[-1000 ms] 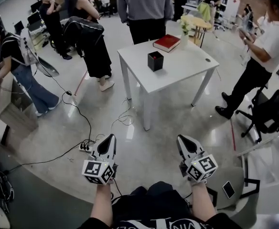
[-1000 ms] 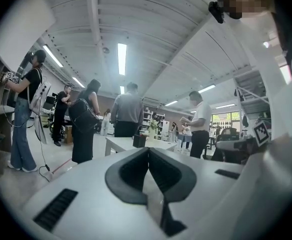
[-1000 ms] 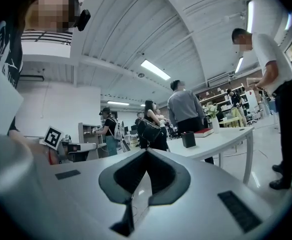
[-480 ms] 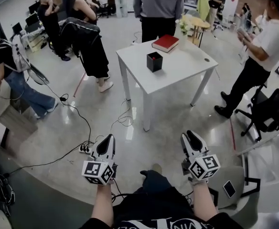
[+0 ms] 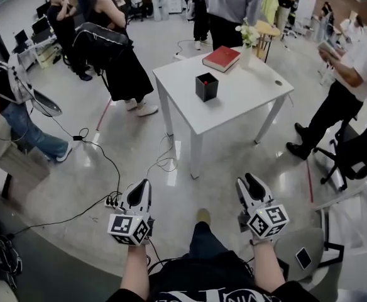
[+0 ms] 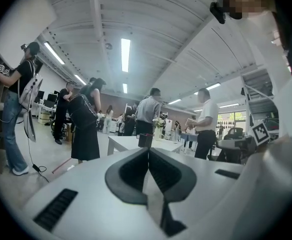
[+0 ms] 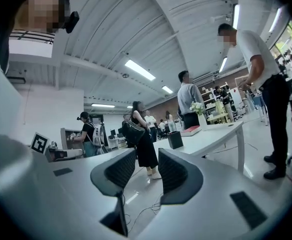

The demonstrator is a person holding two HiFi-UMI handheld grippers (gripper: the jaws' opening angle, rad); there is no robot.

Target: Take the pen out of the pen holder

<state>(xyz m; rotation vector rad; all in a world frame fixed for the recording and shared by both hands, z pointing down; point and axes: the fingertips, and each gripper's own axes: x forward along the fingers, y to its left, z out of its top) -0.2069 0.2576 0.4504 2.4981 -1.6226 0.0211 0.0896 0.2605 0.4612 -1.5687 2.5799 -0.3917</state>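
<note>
This is the approach step, and both grippers are well apart from the table. The left gripper (image 5: 143, 185) has its jaws pressed together. The right gripper (image 5: 249, 181) has just been opening its jaws; they stand spread, with nothing between them. One black pen holder (image 5: 206, 87) stands far ahead of them on the one white table (image 5: 252, 99), with one red book (image 5: 221, 58) beyond it. One red pen tip (image 5: 204, 80) seems to show inside. Next, I judge, the spread jaws must come above the holder.
</note>
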